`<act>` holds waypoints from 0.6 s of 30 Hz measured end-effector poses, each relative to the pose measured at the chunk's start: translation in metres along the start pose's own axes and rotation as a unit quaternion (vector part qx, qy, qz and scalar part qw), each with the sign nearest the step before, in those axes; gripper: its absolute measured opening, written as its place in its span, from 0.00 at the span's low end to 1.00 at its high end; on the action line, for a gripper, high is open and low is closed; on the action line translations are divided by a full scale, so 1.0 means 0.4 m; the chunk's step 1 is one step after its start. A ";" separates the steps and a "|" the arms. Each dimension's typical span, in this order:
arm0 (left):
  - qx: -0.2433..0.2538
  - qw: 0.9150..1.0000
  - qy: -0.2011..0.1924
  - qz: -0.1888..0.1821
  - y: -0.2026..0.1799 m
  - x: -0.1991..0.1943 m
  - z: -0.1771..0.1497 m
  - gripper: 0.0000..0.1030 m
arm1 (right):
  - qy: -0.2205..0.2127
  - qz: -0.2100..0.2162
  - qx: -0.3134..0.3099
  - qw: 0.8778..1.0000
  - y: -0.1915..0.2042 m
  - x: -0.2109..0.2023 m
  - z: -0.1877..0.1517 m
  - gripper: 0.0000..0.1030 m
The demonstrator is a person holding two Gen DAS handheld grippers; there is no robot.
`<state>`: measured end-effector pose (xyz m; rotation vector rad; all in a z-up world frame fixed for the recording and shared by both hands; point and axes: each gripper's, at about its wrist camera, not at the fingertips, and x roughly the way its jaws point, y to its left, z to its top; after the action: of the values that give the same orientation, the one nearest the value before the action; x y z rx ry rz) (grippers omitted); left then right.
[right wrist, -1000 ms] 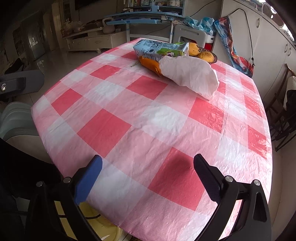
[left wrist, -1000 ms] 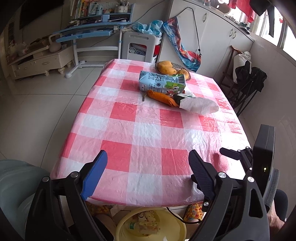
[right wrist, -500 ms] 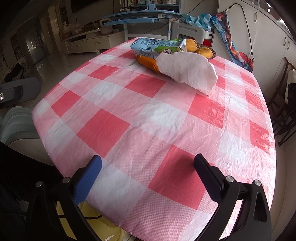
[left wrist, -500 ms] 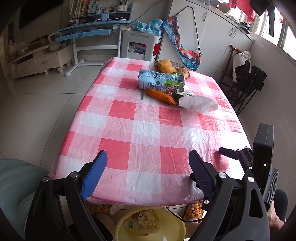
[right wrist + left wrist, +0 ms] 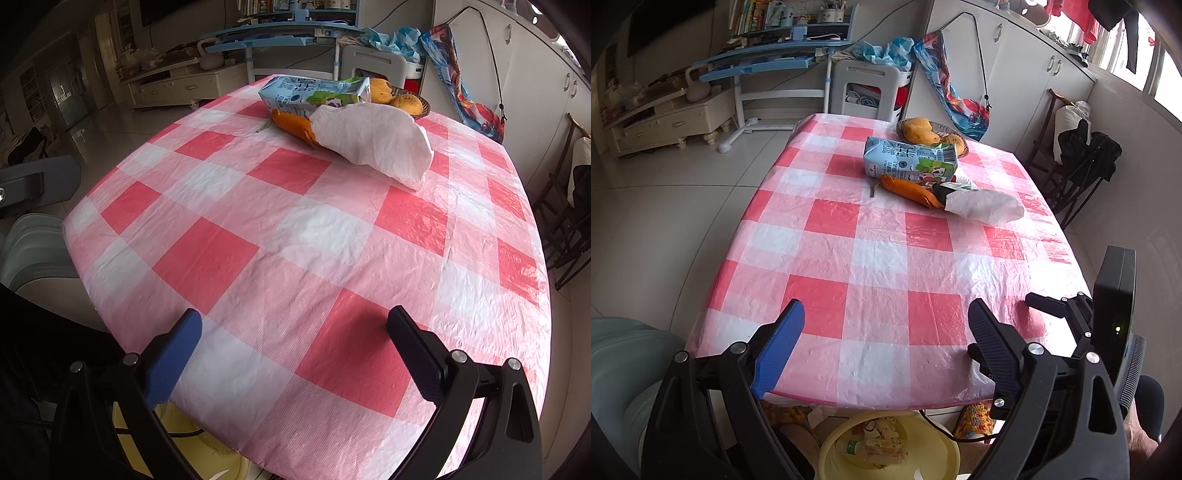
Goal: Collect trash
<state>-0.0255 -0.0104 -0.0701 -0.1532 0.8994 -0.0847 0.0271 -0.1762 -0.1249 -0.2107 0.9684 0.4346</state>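
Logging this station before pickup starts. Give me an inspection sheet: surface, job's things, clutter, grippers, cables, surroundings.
Surface: table under a red-and-white checked plastic cloth, wrinkled.
Job's things: milk carton lying on its side, orange wrapper and crumpled white bag bunched together at the far end; yellow bin on the floor below the near edge, already holding scraps.
Clutter: fruit bowl behind the carton.
Grippers: left gripper and right gripper both open, empty, at the near edge.
Cables: dark cord by the bin.
Surroundings: blue desk, white cabinets.
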 end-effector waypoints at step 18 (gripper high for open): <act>0.002 1.000 0.005 -0.008 -0.010 0.002 -0.005 0.85 | 0.000 0.000 0.000 1.000 0.000 0.001 0.000 0.93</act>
<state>-0.0266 -0.0147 -0.0712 -0.1561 0.9081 -0.1023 0.0272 -0.1760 -0.1255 -0.2103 0.9682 0.4343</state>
